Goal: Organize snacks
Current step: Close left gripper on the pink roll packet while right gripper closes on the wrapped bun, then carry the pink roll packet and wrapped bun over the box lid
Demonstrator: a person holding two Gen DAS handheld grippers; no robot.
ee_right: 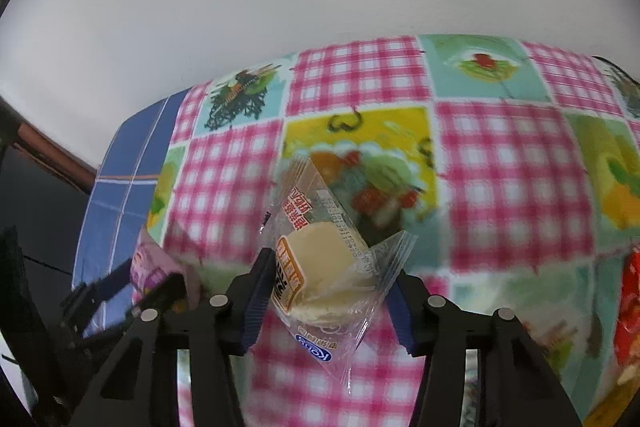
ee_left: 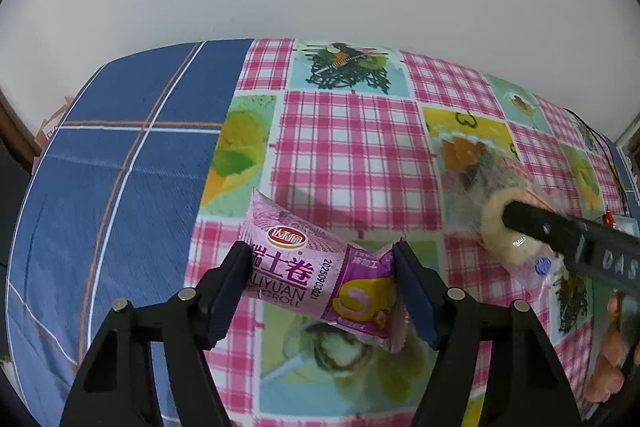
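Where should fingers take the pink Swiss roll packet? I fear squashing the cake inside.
Take the pink Swiss roll packet across its long axis from above, pads on the crimped flat ends rather than the puffed middle. It lies flat and slanted on the checked tablecloth, and the left gripper already straddles it end to end, so a light squeeze there should spare the cake.

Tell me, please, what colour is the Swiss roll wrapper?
The Swiss roll wrapper is pink and purple, clearest in the left wrist view.
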